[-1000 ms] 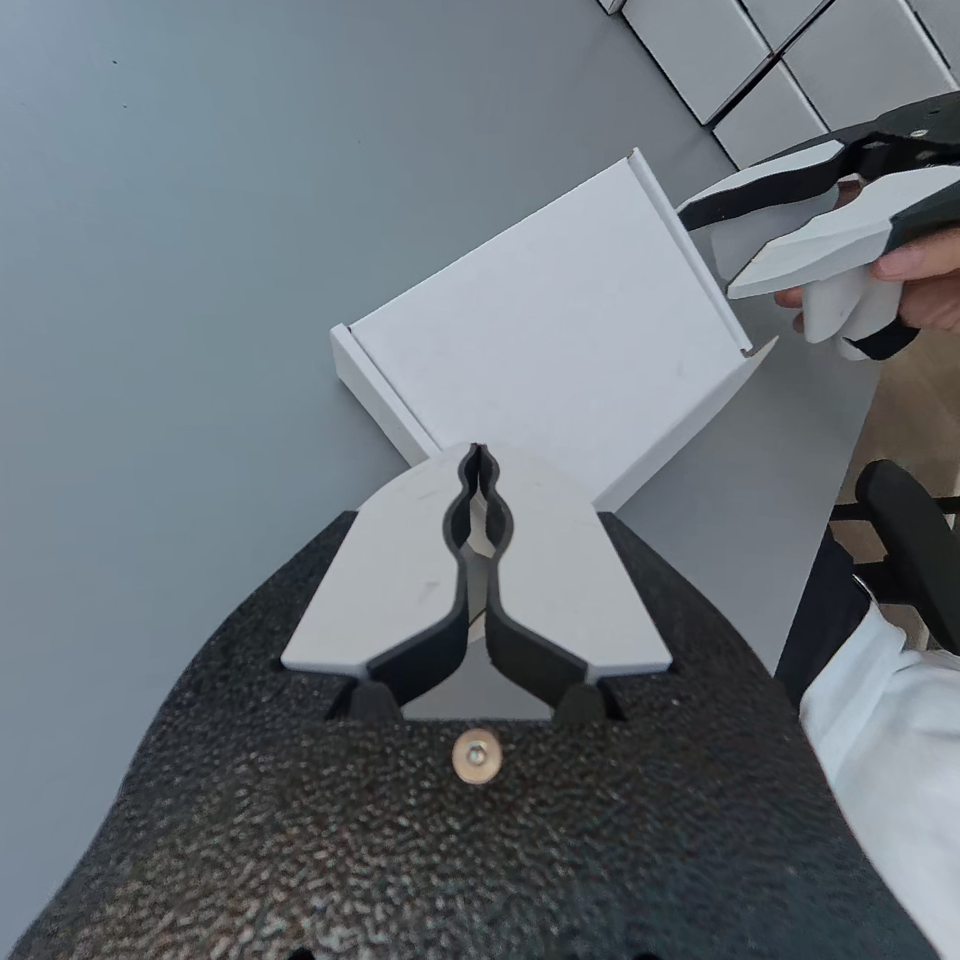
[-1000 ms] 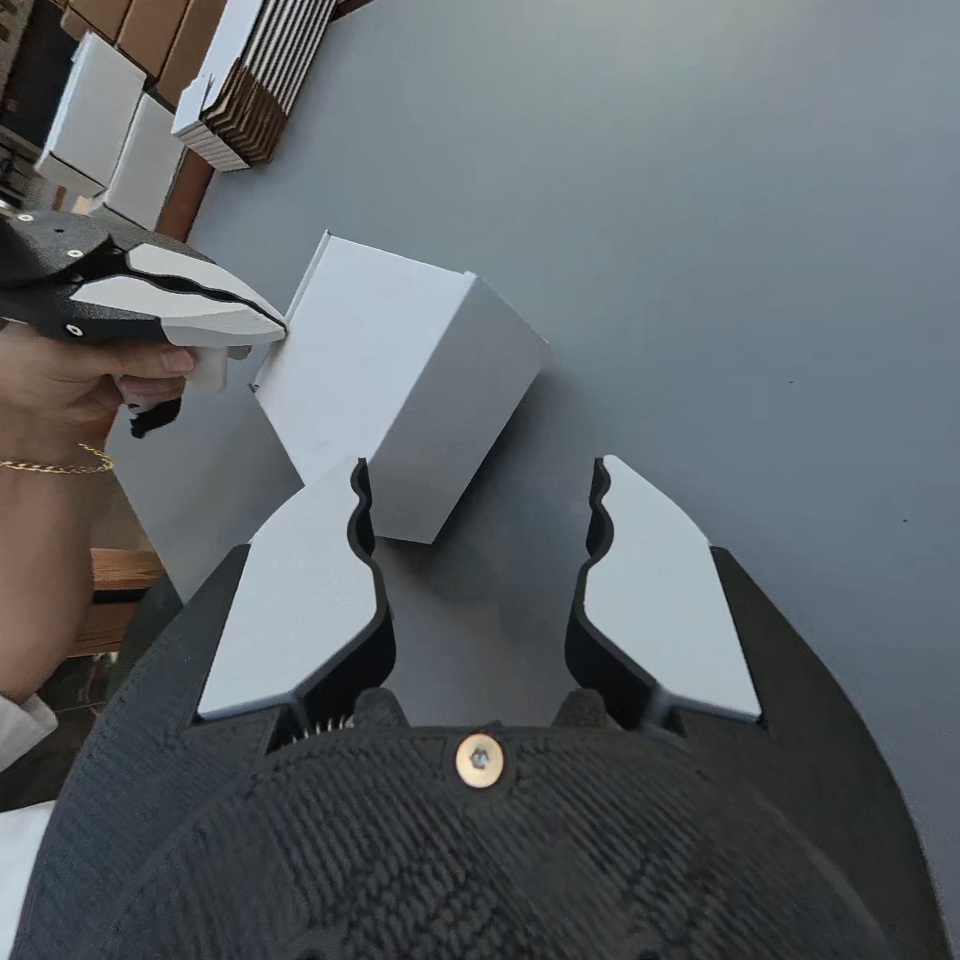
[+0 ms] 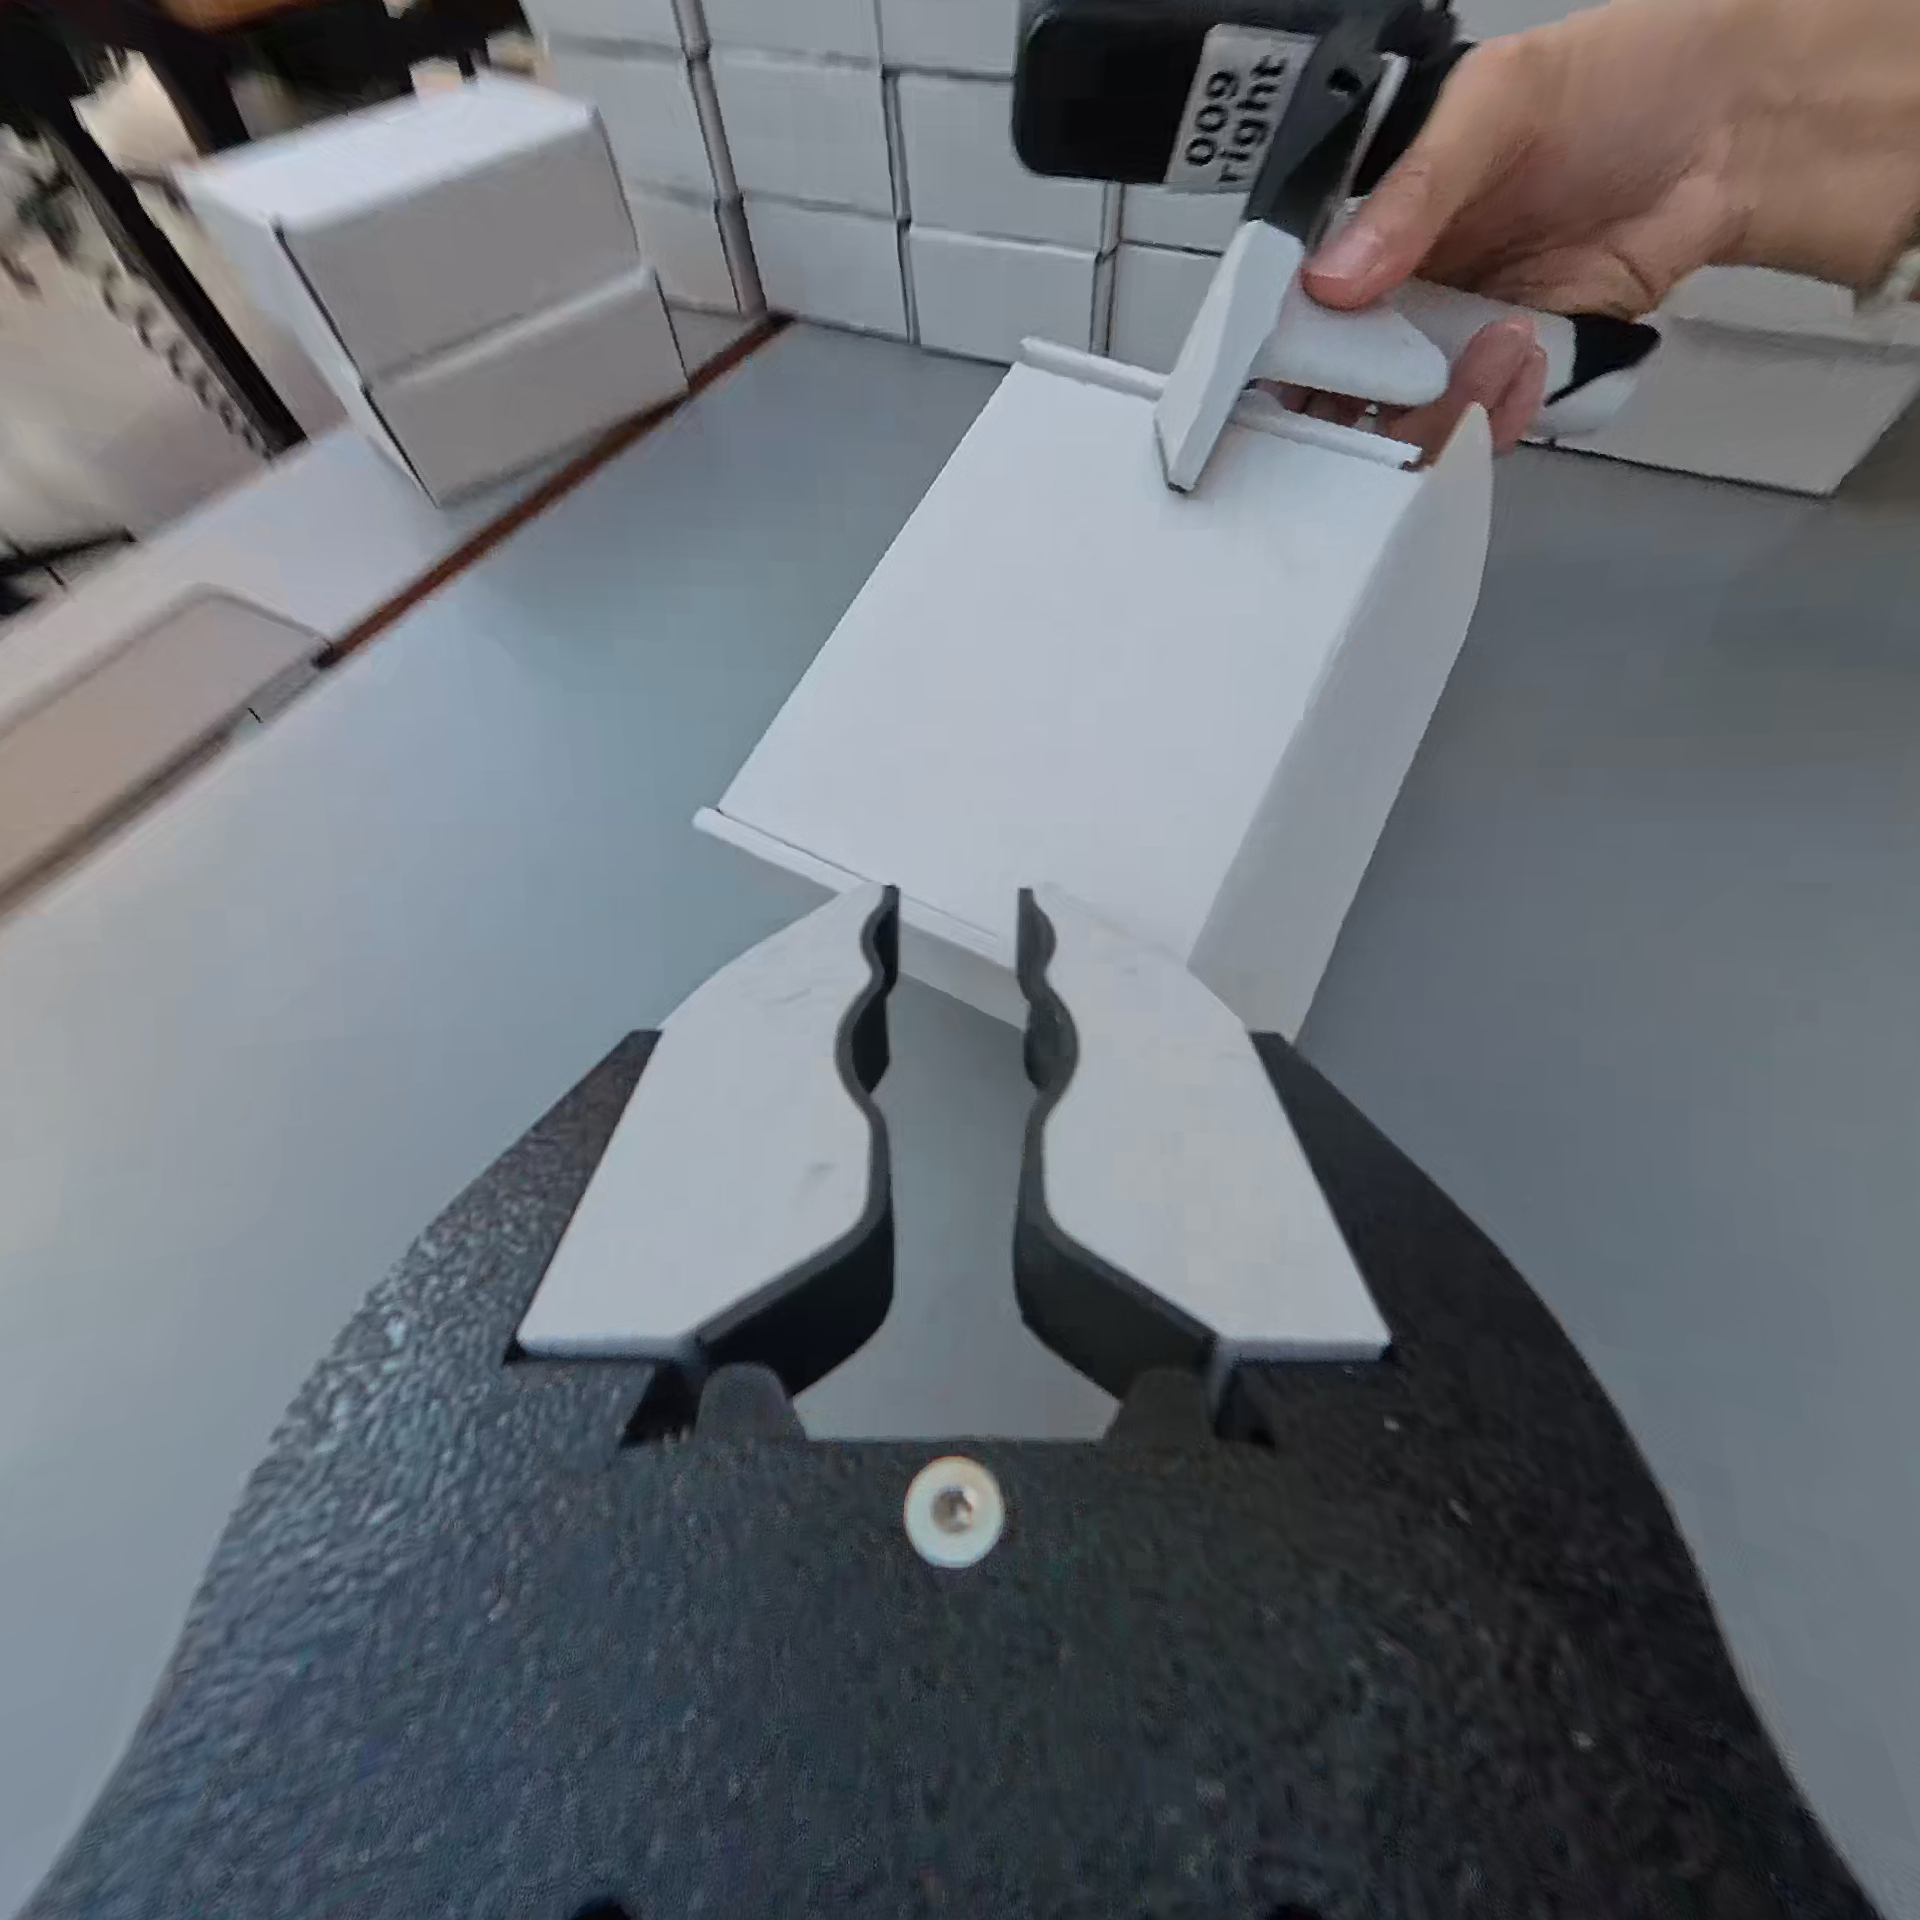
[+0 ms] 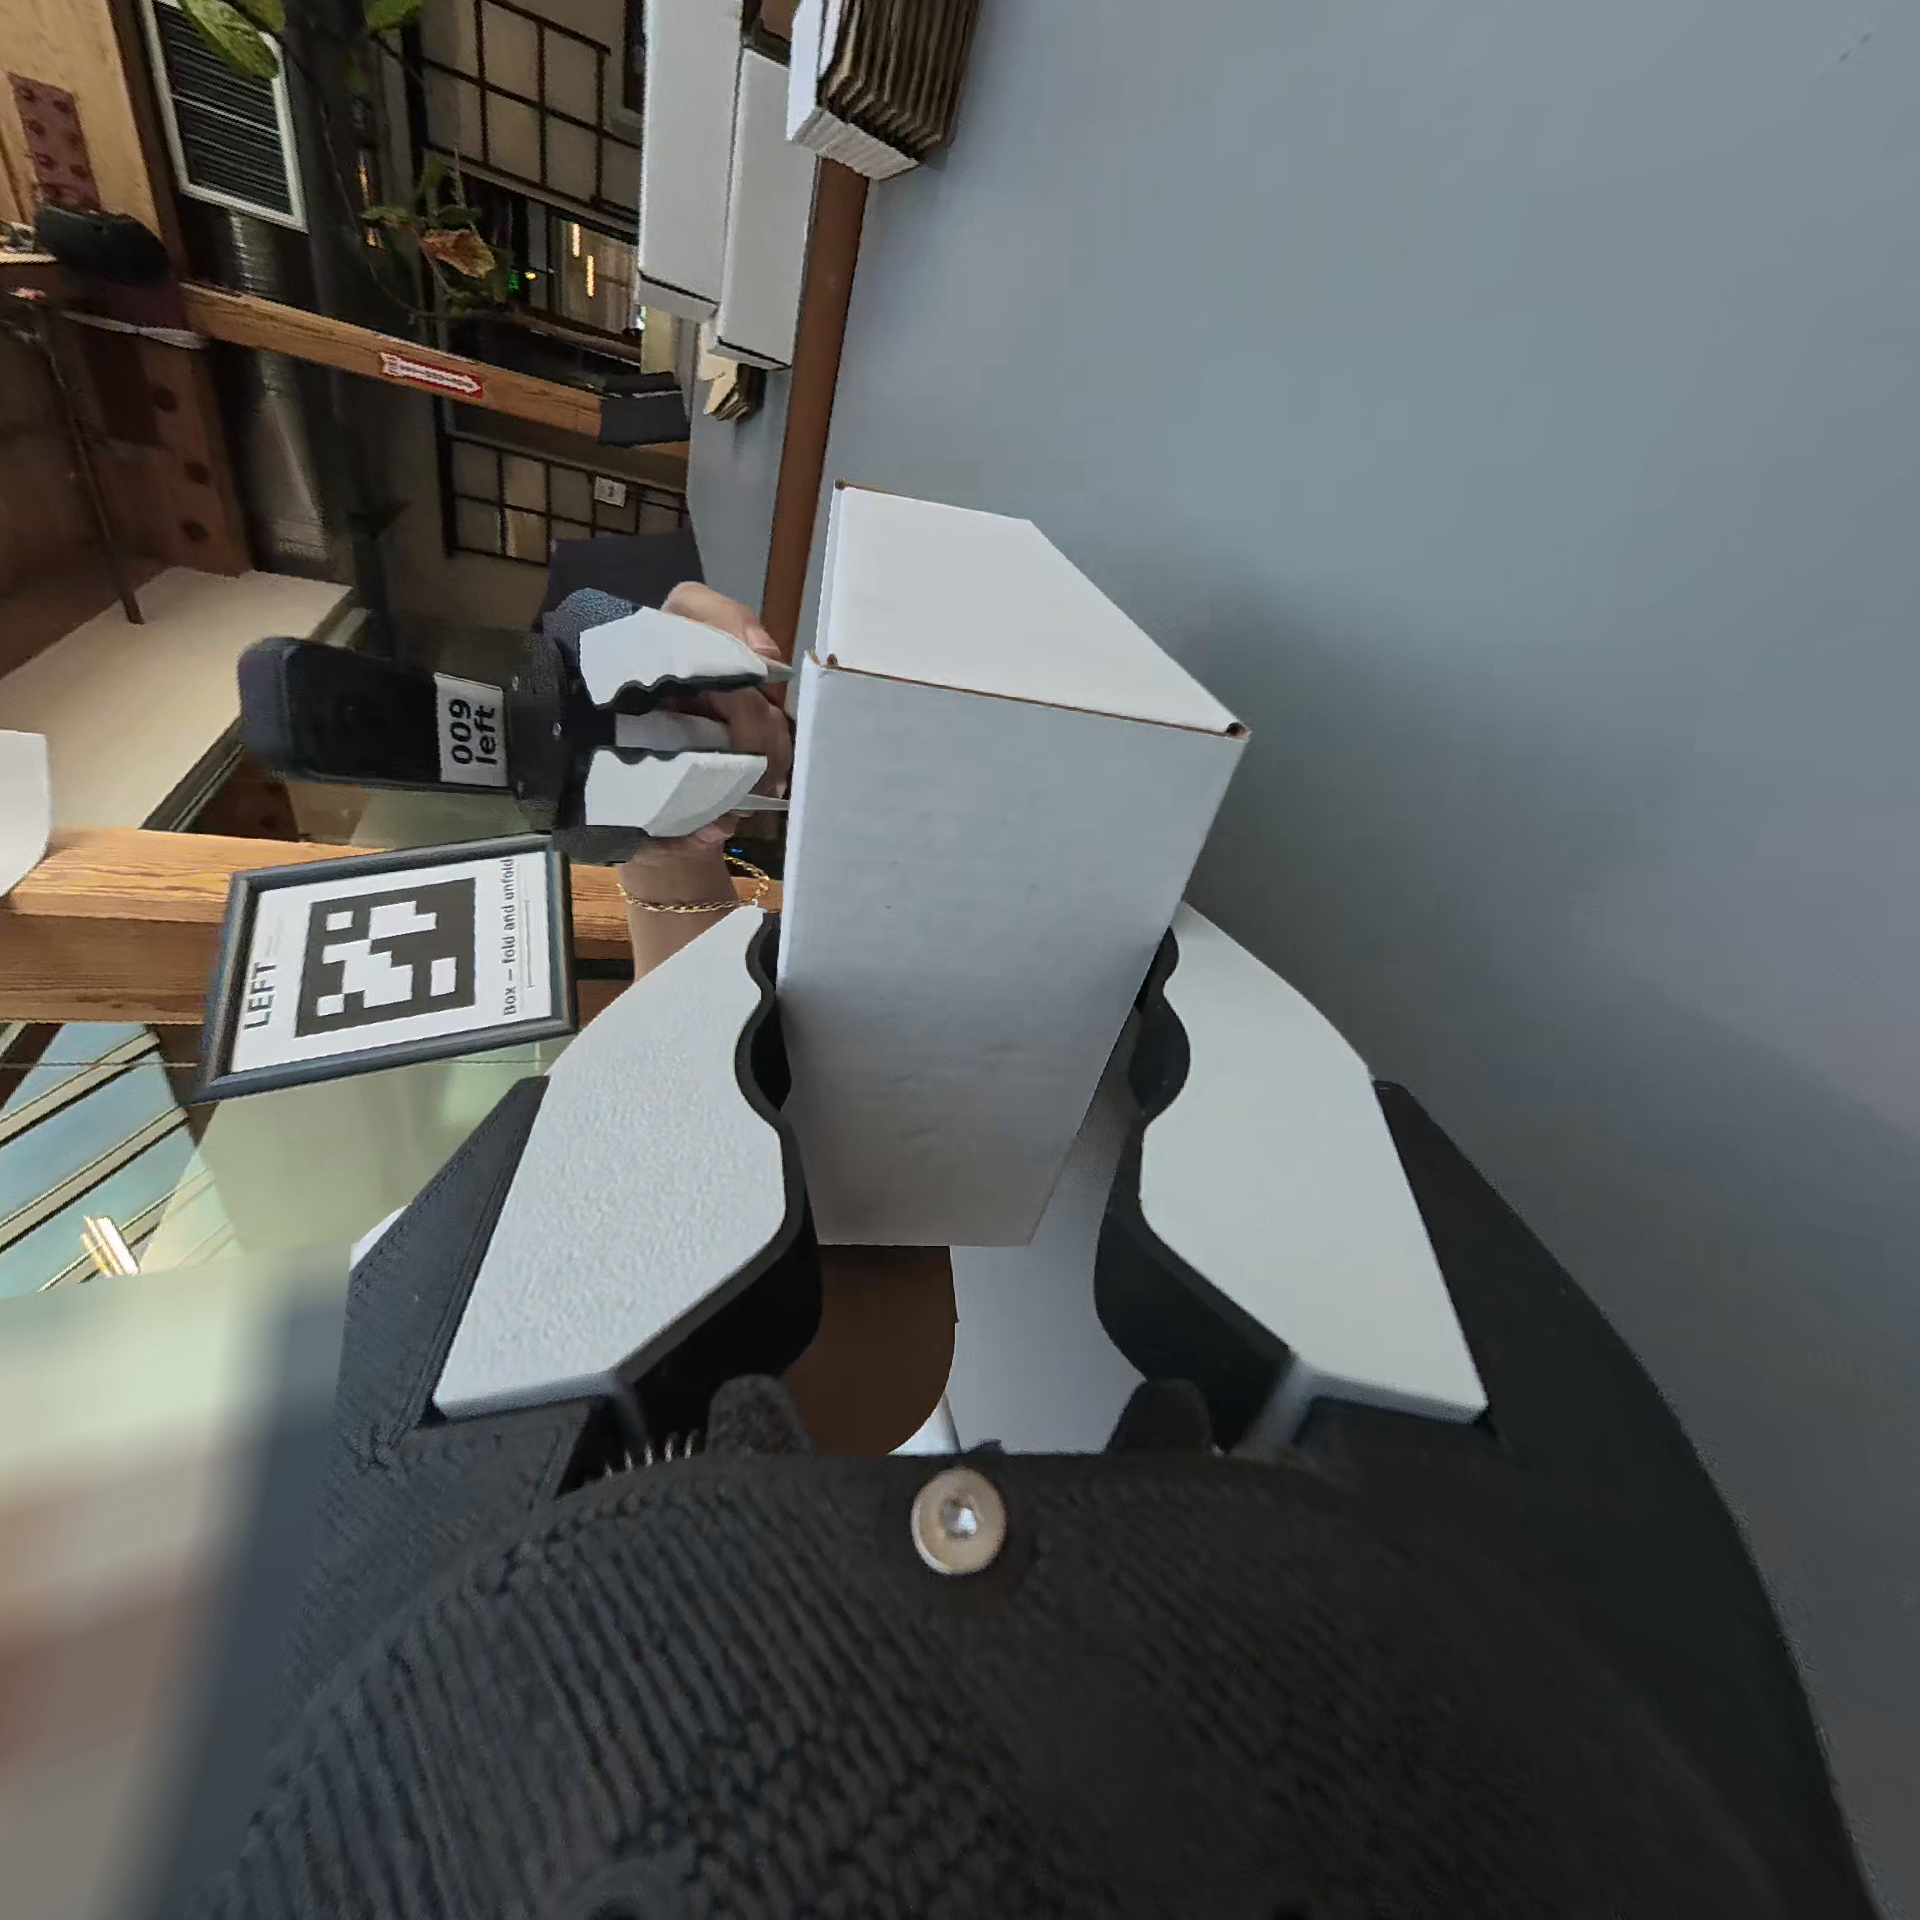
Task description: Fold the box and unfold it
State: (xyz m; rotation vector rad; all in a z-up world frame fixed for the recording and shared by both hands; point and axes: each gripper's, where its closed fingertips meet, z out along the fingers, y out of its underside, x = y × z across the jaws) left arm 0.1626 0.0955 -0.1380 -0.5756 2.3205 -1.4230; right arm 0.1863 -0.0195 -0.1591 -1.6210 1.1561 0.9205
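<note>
A white cardboard box (image 3: 1049, 665), partly folded into an open-ended sleeve with smooth panels and thin brown corrugated edges, sits on a grey table (image 3: 364, 935), its broad top panel sloping and a side flap (image 3: 1351, 748) hanging down. It lies toward the table's far edge, where a brown strip marks the boundary. The right gripper (image 4: 961, 987) straddles one end of the box, its jaws pressed against opposite faces, grasping it. The left gripper (image 3: 956, 904) sits at the opposite end, jaws slightly parted with a gap between them, released and holding nothing; whether its tips touch the box's edge cannot be told. The grey surface on both sides of the box is bare. Beyond the far edge stand stacked white boxes (image 3: 436, 291) and, in the right wrist view, a framed marker card (image 4: 395, 966) on a wooden ledge.
</note>
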